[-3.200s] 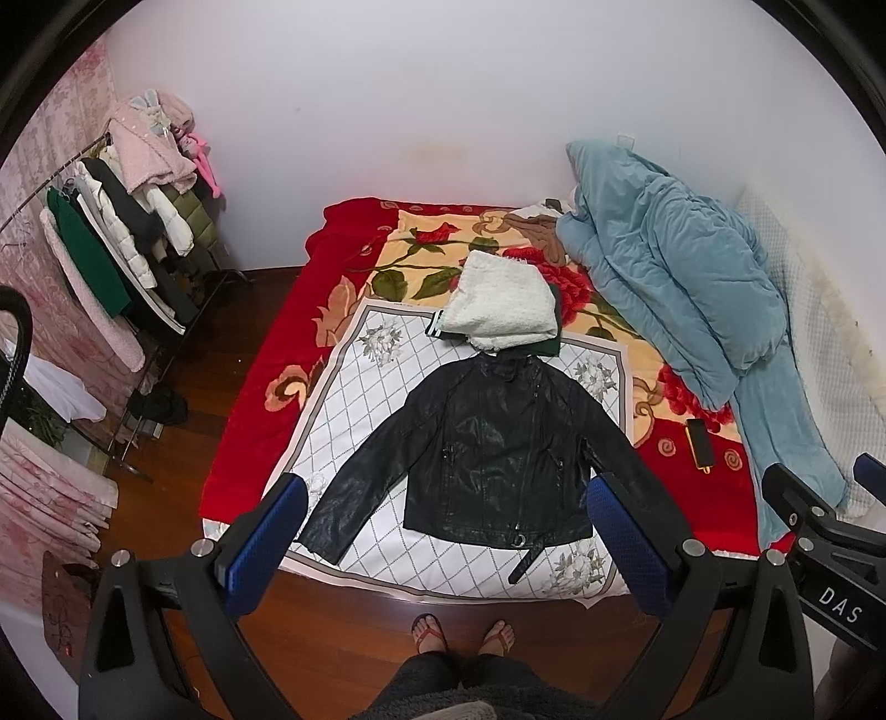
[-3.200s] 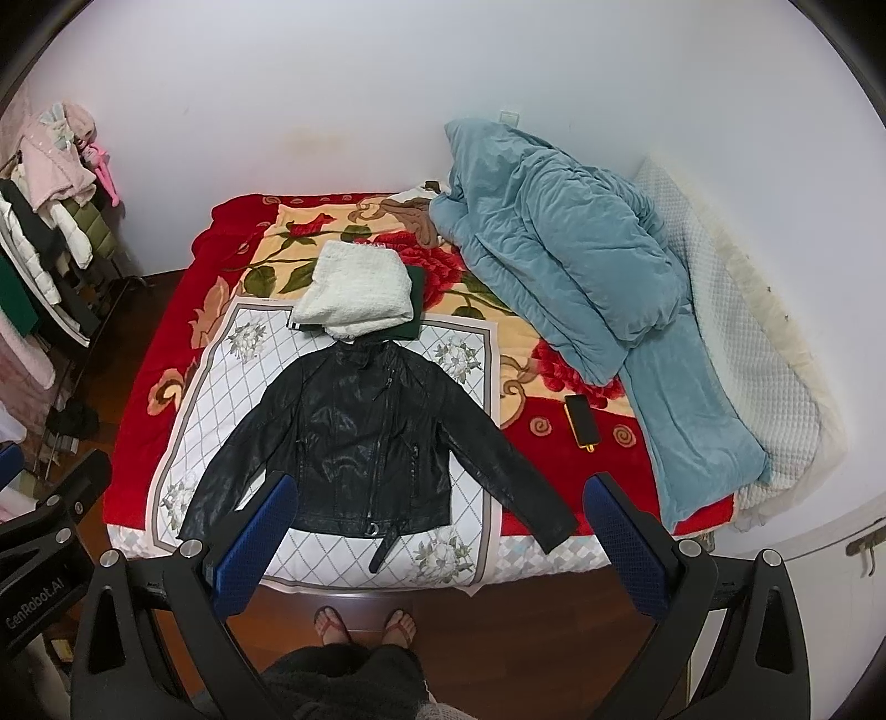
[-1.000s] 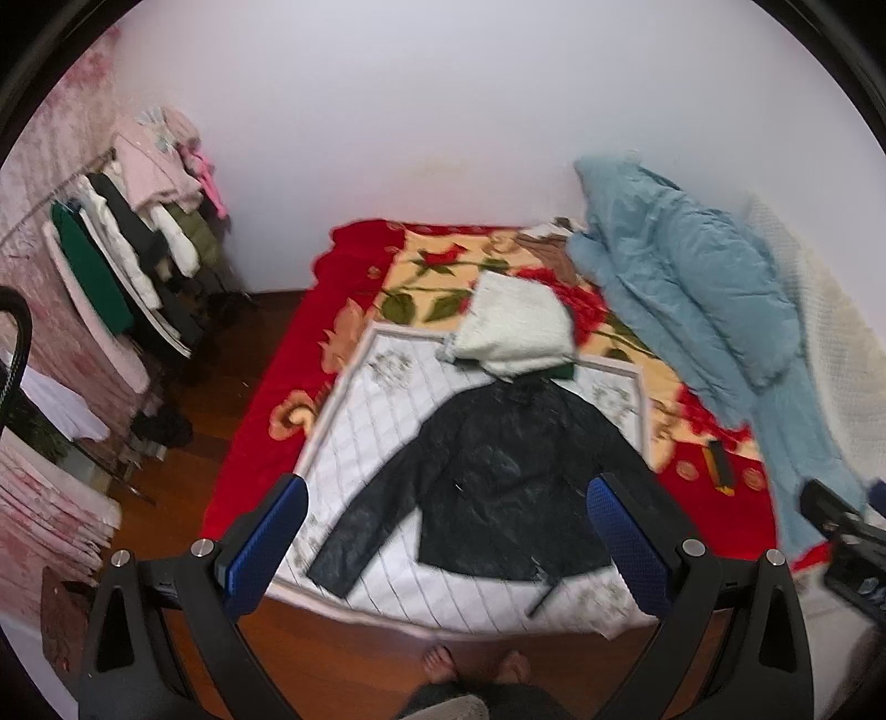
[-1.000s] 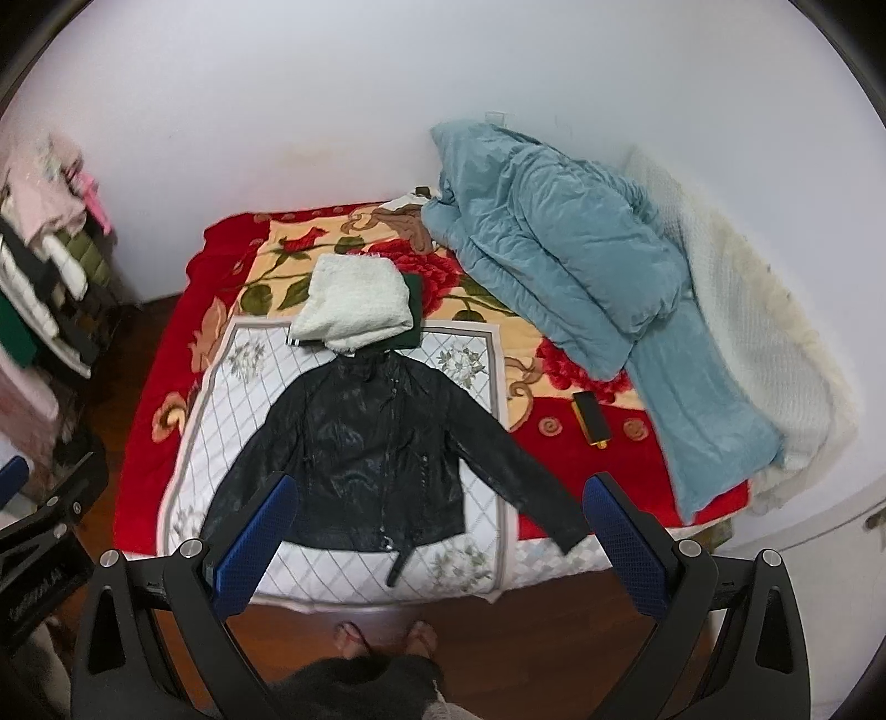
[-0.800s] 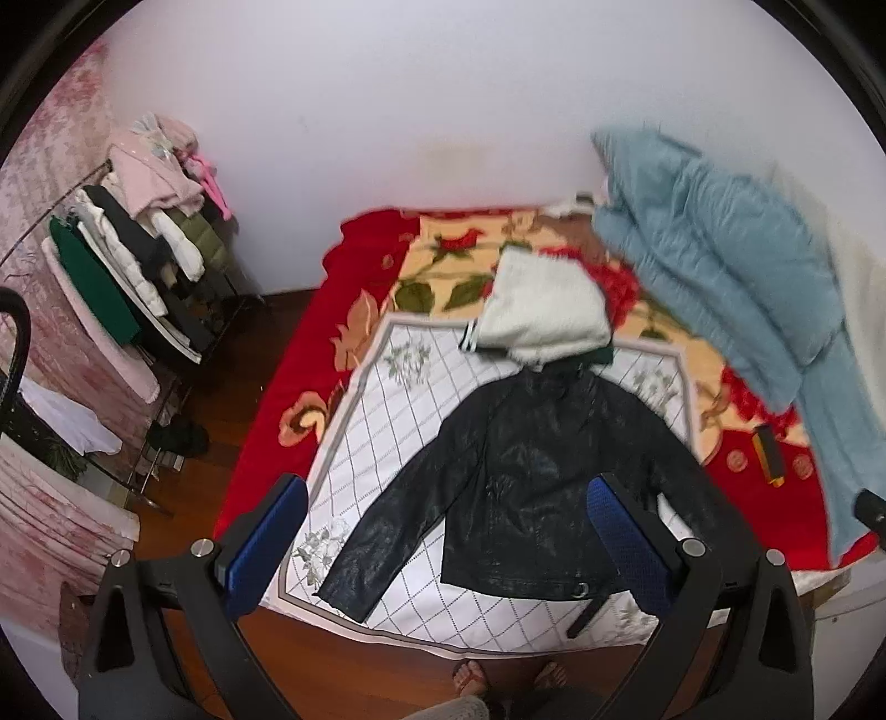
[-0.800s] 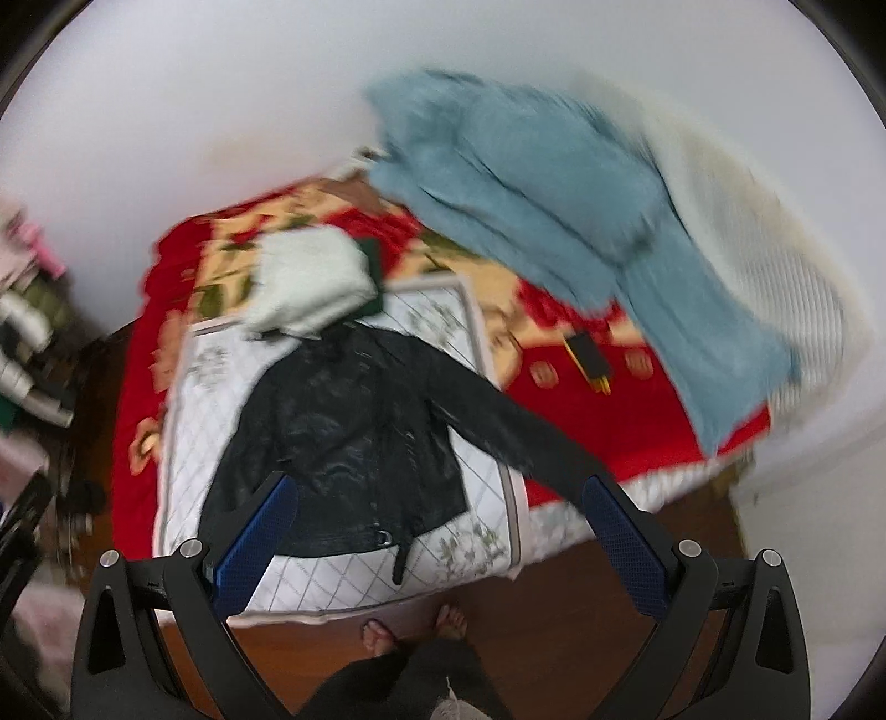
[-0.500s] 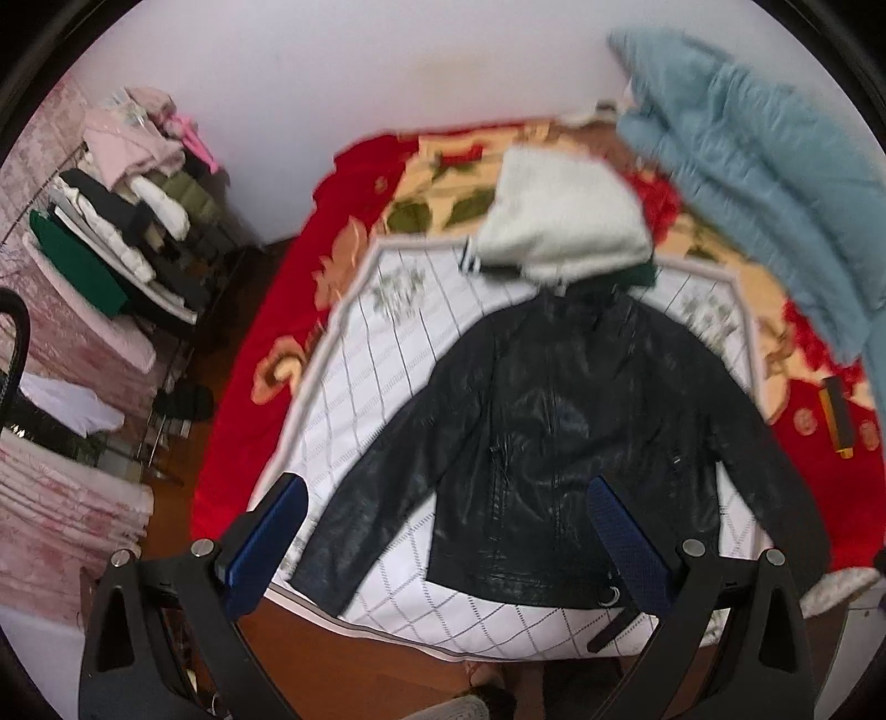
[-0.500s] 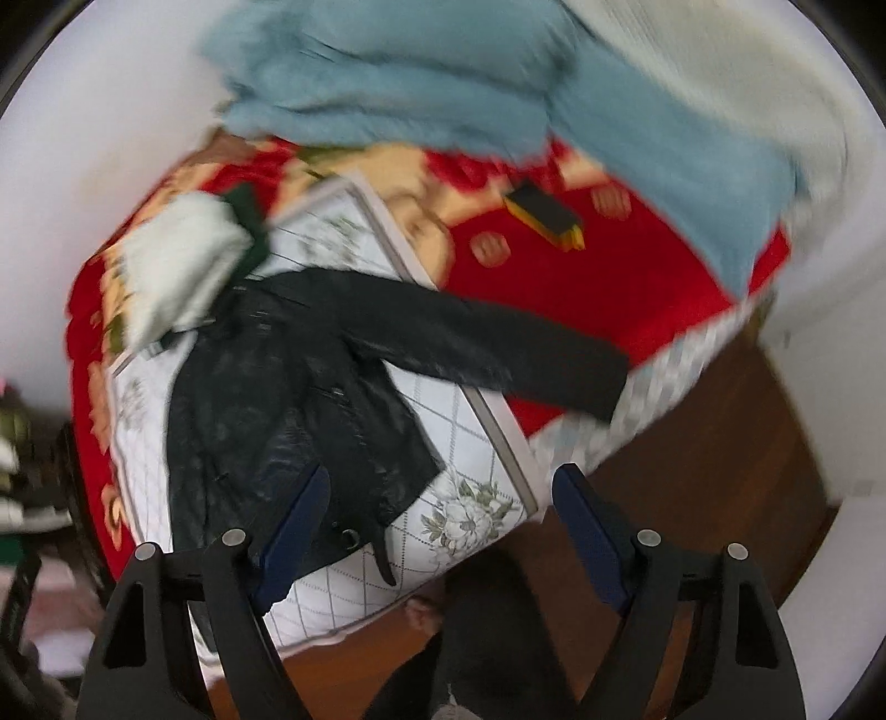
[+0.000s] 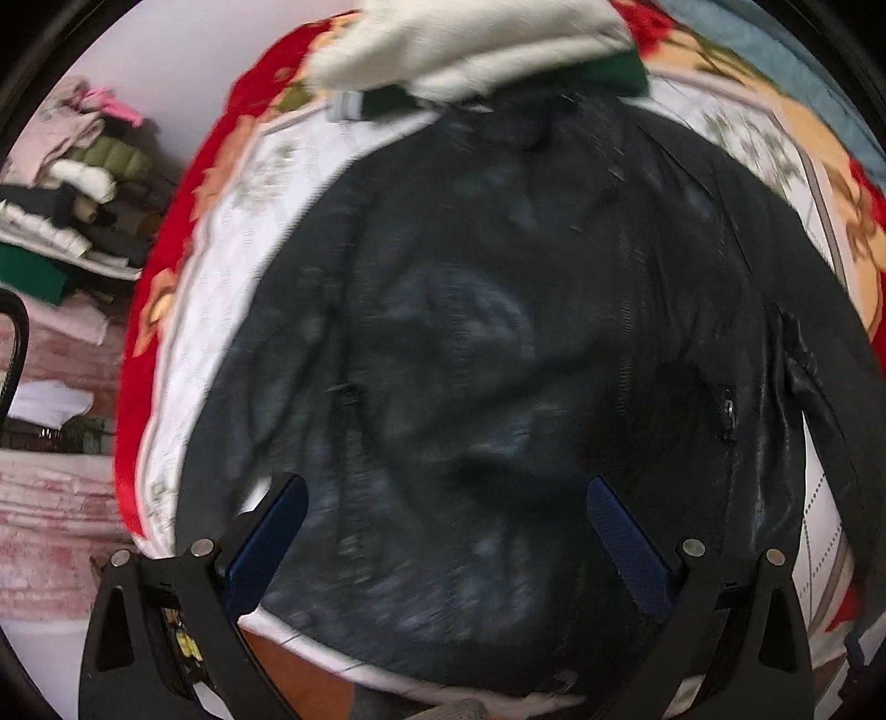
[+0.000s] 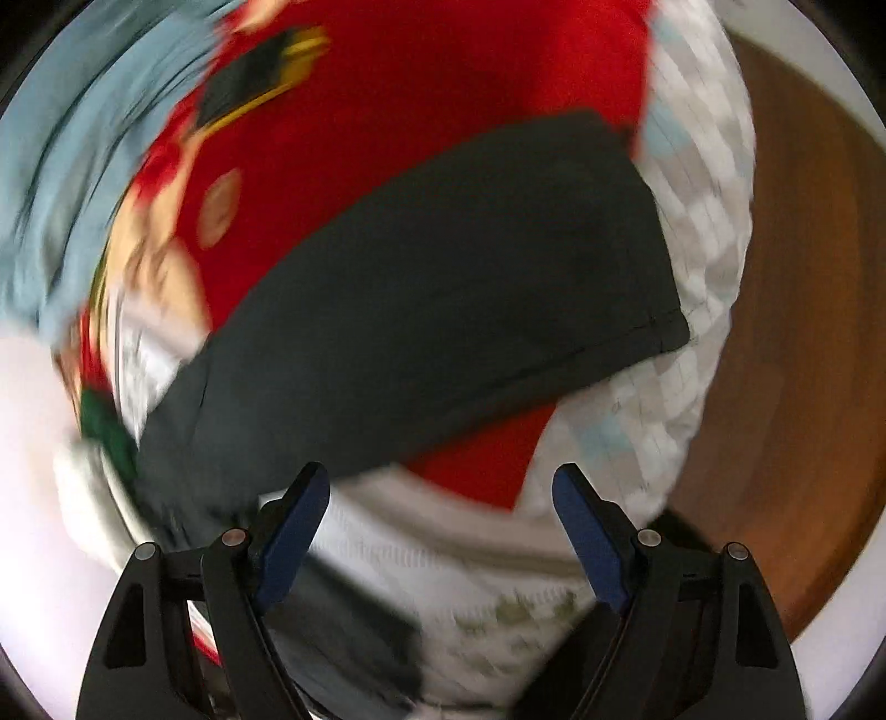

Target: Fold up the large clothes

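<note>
Lying flat and face up on the white quilted panel of the bed's blanket [image 9: 221,232], the black leather jacket [image 9: 498,332] has its collar toward the folded white fleece [image 9: 470,50] at the far end and its hem at the near edge; its right sleeve [image 10: 443,266] stretches out to the right-hand edge, cuff close to the corner; the left gripper [image 9: 446,531] hangs over the jacket's body with jaws apart and empty; the right gripper [image 10: 437,515], jaws apart too, holds nothing, having just narrowed a little. The leather looks heavy, fairly stiff and slick, so it should crease reluctantly and may slide from the pads; the cuff and the shoulder seam seem the firmest holds.
</note>
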Motion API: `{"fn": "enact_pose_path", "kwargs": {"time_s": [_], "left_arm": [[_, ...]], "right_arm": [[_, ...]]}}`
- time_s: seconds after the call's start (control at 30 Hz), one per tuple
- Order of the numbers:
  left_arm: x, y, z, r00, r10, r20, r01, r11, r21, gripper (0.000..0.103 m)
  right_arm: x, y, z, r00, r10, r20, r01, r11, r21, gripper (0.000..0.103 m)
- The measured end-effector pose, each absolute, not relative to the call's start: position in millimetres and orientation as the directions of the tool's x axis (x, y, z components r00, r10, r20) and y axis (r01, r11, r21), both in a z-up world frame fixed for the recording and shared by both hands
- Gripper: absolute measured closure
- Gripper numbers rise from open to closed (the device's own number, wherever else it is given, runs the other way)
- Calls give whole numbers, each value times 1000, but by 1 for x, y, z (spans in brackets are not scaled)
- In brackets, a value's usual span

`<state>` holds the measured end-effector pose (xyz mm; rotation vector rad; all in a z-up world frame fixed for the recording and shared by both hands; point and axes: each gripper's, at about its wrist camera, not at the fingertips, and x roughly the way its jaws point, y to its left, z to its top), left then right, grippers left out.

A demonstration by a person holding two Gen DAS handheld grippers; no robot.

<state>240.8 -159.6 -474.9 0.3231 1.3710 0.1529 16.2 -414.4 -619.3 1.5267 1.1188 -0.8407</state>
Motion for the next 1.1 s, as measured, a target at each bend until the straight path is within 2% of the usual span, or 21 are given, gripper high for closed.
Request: {"fn": "enact_pose_path", "kwargs": {"time_s": [0.07, 0.13, 0.17, 0.23, 0.33, 0.4, 0.5, 0.57, 0.6, 0.63, 0.7, 0.73, 0.77, 0.87, 0.9, 0.93, 1.0, 1.07, 1.1], "left_arm": [[245, -179, -490, 198, 273, -942, 105, 949, 297, 0], [245, -198, -499, 194, 248, -949, 123, 954, 274, 0], [245, -209, -502, 194, 233, -953, 134, 956, 261, 0], [248, -231, -508, 196, 213, -957, 154, 957, 245, 0], [245, -254, -511, 191, 188, -964, 192, 955, 224, 0], [244, -264, -511, 193, 173, -966, 214, 953, 214, 0], [244, -279, -514, 199, 162, -966, 252, 945, 210, 0], [244, -284, -518, 201, 162, -966, 266, 940, 213, 0], [244, -287, -519, 202, 163, -966, 268, 939, 215, 0], [246, -289, -522, 204, 166, -965, 270, 938, 218, 0], [250, -290, -525, 204, 167, -965, 272, 937, 220, 0], [252, -289, -526, 206, 167, -964, 270, 937, 220, 0], [251, -289, -525, 210, 165, -964, 268, 938, 219, 0], [255, -285, -527, 218, 164, -962, 260, 941, 219, 0], [257, -283, -528, 216, 166, -962, 253, 942, 220, 0], [258, -281, -529, 210, 165, -964, 249, 944, 216, 0], [259, -279, -531, 208, 164, -964, 241, 947, 213, 0], [260, -278, -532, 212, 167, -963, 238, 947, 217, 0], [262, -277, -533, 213, 168, -962, 236, 947, 218, 0]], "right_arm": [[10, -420, -638, 385, 222, -896, 922, -146, 359, 19], [7, -424, -643, 437, 158, -885, 891, -206, 404, 43], [5, -423, -641, 437, 140, -889, 889, -217, 403, 47], [-1, -417, -634, 408, 83, -909, 891, -254, 376, 82], [2, -406, -605, 351, -14, -936, 919, -188, 347, 93], [14, -404, -589, 358, -67, -931, 925, -114, 363, 94], [28, -417, -596, 391, -54, -919, 917, -70, 394, 92], [28, -429, -615, 416, -13, -909, 903, -105, 415, 82], [23, -434, -625, 455, 4, -891, 883, -135, 450, 71], [21, -436, -632, 477, 4, -879, 867, -163, 470, 71], [19, -438, -631, 500, -36, -865, 845, -200, 496, 74], [20, -436, -624, 496, -74, -865, 843, -199, 501, 88], [20, -435, -612, 498, -119, -859, 839, -184, 512, 92], [30, -436, -605, 537, -110, -836, 828, -122, 548, 91], [34, -439, -610, 535, -95, -840, 832, -116, 543, 87], [39, -441, -618, 538, -74, -840, 832, -115, 543, 66], [44, -446, -639, 564, -28, -825, 814, -149, 562, 46], [47, -448, -646, 565, -41, -824, 810, -162, 564, 51], [49, -449, -645, 550, -63, -833, 818, -161, 553, 71]]}}
